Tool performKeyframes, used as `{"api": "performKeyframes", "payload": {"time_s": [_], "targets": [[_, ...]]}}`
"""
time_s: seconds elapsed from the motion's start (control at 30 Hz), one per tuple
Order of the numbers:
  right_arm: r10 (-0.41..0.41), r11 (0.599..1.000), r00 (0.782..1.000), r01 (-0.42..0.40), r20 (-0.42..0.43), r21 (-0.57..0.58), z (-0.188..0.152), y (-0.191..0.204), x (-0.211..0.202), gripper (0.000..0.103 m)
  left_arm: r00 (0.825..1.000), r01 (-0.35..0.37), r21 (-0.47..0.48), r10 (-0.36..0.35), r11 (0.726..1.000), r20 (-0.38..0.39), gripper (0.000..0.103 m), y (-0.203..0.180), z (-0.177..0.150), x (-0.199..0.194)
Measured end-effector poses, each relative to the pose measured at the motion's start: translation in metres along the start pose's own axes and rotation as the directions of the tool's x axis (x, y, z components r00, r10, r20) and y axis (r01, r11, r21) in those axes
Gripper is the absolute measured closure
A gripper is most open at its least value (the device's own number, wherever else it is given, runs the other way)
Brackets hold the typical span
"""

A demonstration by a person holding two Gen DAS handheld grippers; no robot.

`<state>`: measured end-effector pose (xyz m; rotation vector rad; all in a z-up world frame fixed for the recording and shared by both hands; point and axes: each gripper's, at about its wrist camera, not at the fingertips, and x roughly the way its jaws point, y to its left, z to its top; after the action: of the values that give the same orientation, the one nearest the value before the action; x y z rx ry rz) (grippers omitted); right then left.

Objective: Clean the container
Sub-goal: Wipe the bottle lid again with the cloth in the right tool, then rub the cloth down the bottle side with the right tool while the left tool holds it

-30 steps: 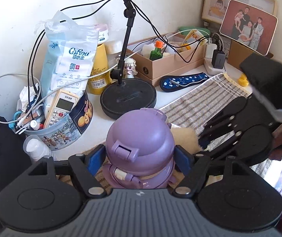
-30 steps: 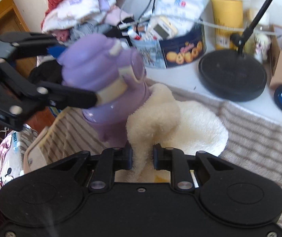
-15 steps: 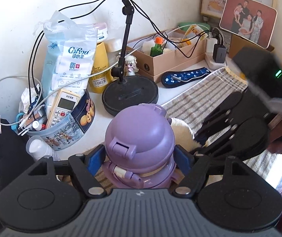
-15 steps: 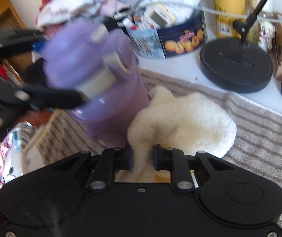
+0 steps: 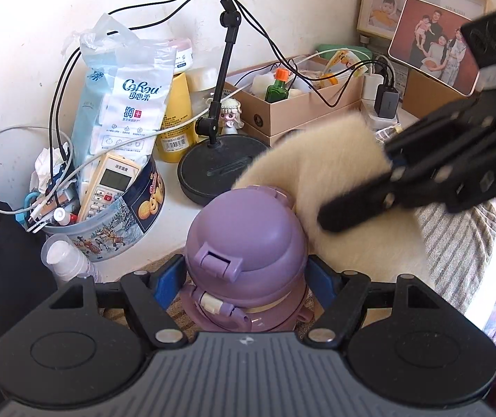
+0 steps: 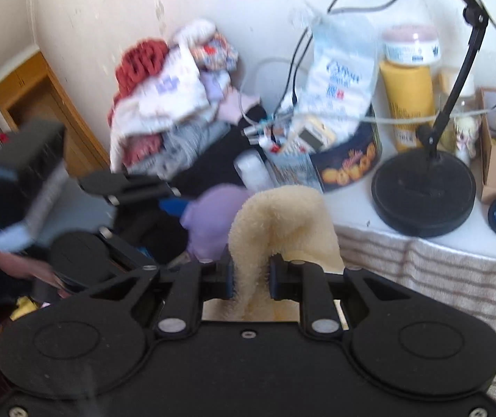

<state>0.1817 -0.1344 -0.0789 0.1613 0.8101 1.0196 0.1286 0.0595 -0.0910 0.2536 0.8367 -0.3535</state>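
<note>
A purple lidded container point(image 5: 248, 243) sits upright between the blue-padded fingers of my left gripper point(image 5: 246, 278), which is shut on it. It shows blurred in the right wrist view point(image 6: 209, 219). My right gripper point(image 6: 250, 274) is shut on a cream fluffy cloth point(image 6: 275, 215). In the left wrist view the cloth point(image 5: 338, 180) hangs from the right gripper point(image 5: 359, 205) and presses against the upper right side of the container's lid.
A striped towel point(image 5: 456, 229) covers the white table. Behind stand a round black lamp base point(image 5: 220, 170), a cookie tin point(image 5: 115, 215) full of items, a yellow bottle point(image 5: 175, 118), a cardboard box point(image 5: 303, 104) and photo frames point(image 5: 432, 45). A clothes pile point(image 6: 171, 97) lies left.
My right gripper has lifted the cream cloth off the towel and brought it up against the container's lid. My left gripper keeps holding the container.
</note>
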Motion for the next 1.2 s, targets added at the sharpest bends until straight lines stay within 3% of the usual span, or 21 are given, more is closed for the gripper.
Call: {"api": "performKeyframes", "payload": {"time_s": [0.27, 0.43, 0.83, 1.2], "targets": [[0.031, 0.998, 0.998, -0.027, 0.061, -0.059, 0.030, 0.014, -0.012, 0.085, 1.000, 0.010, 0.002, -0.010, 1.000, 0.010, 0.029, 0.002, -0.002, 0.000], [0.007, 0.993, 1.000, -0.007, -0.001, -0.121, 0.039, 0.015, 0.004, 0.085, 1.000, 0.007, 0.052, -0.008, 0.999, 0.011, 0.029, 0.001, -0.005, 0.000], [-0.088, 0.987, 0.991, 0.073, -0.100, -0.141, 0.009, -0.005, 0.019, 0.085, 0.998, 0.066, 0.107, -0.068, 0.992, 0.015, 0.032, 0.010, -0.008, 0.001], [-0.105, 0.992, 0.968, 0.086, -0.229, -0.092, -0.037, -0.021, 0.055, 0.085, 0.997, 0.080, 0.156, -0.080, 0.985, -0.009, 0.034, 0.008, -0.009, 0.005]]}}
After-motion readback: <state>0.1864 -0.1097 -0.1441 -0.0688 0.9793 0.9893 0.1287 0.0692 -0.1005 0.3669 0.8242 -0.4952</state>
